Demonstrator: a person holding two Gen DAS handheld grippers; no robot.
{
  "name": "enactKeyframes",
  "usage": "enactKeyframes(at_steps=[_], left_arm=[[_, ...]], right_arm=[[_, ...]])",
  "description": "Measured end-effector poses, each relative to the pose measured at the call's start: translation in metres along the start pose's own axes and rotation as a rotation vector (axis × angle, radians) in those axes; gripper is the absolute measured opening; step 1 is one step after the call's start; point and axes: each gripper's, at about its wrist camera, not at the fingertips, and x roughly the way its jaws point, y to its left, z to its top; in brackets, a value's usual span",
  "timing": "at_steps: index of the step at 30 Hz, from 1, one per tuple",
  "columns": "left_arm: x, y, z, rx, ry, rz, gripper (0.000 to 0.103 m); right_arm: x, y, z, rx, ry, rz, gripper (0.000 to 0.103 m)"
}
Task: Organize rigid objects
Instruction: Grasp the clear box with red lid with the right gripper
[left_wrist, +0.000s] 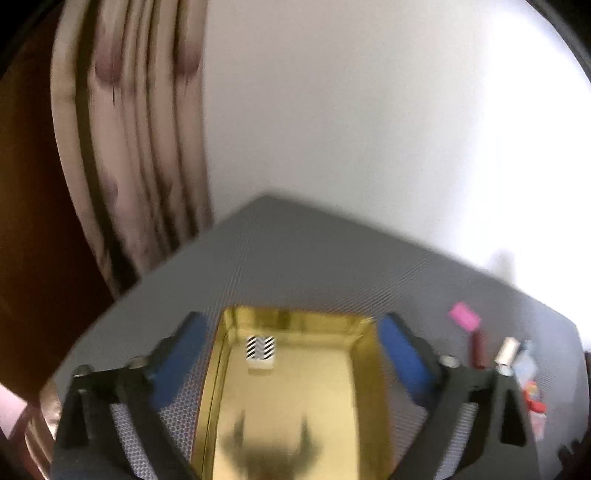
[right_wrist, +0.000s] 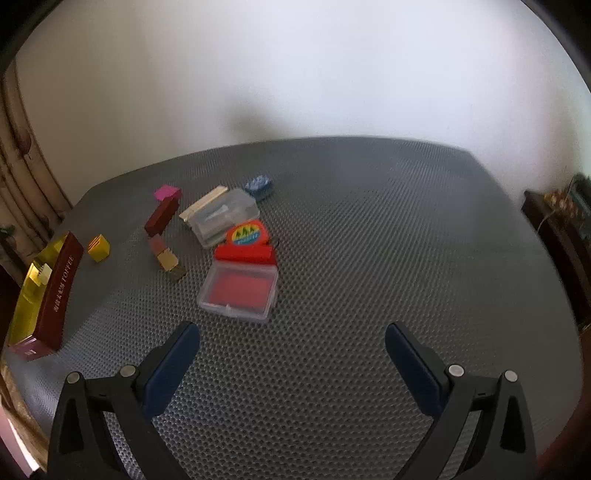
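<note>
Grey mat (right_wrist: 351, 221) | gold tin (left_wrist: 291, 387) between spread left fingers (left_wrist: 184, 347) | right fingers (right_wrist: 173, 365) spread, clutter ahead

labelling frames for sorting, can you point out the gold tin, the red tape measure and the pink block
gold tin (left_wrist: 295, 387): left wrist view, on its bare inner floor.
red tape measure (right_wrist: 246, 246): right wrist view, on its red body below the round label.
pink block (right_wrist: 167, 192): right wrist view, on its top face.

Gold tin (left_wrist: 295, 387): near end cut off by the frame's lower edge, between the fingers. Small items (left_wrist: 517, 365) beyond the right finger (left_wrist: 402, 354): blurred, unidentifiable. Toffee box (right_wrist: 55, 291), left of the fingers: smaller lettering illegible.
</note>
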Motion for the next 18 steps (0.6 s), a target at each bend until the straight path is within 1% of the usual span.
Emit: enactKeyframes(at_steps=[2, 3, 6, 8, 9, 11, 12, 13, 15, 16, 18], left_arm=[[-0.029, -0.01, -0.01, 0.028, -0.054, -0.045, 0.102], [-0.041, -0.016, -0.018, 0.037, -0.066, -0.073, 0.102], [-0.059, -0.029, -0.048, 0.021, -0.057, -0.124, 0.102], [-0.063, -0.036, -0.067, 0.005, -0.034, -0.154, 0.102], [-0.065, -0.04, -0.078, 0.005, -0.026, -0.173, 0.102], [-0.066, -0.05, -0.093, 0.011, -0.023, -0.19, 0.102], [-0.064, -0.055, -0.103, 0.023, -0.01, -0.208, 0.102], [-0.061, -0.051, -0.108, 0.028, -0.003, -0.216, 0.102], [-0.061, -0.054, -0.12, 0.034, 0.011, -0.252, 0.102], [-0.062, -0.053, -0.123, 0.033, 0.012, -0.274, 0.102], [-0.067, -0.057, -0.127, 0.031, 0.005, -0.299, 0.102]], right_arm=[[0.007, 0.003, -0.006, 0.022, 0.007, 0.039, 0.103], [0.011, 0.006, -0.007, 0.027, 0.013, 0.048, 0.103], [0.022, 0.021, -0.007, 0.01, 0.015, 0.065, 0.103], [0.029, 0.032, -0.003, -0.011, 0.007, 0.04, 0.103], [0.035, 0.037, 0.001, -0.011, 0.015, 0.027, 0.103], [0.049, 0.043, 0.009, 0.022, 0.04, 0.04, 0.103], [0.058, 0.046, 0.012, 0.036, 0.062, 0.032, 0.103], [0.066, 0.049, 0.015, 0.042, 0.084, -0.002, 0.103], [0.077, 0.053, 0.018, 0.05, 0.093, -0.055, 0.103], [0.082, 0.054, 0.018, 0.054, 0.1, -0.066, 0.103], [0.098, 0.053, 0.018, 0.069, 0.146, -0.097, 0.103]])
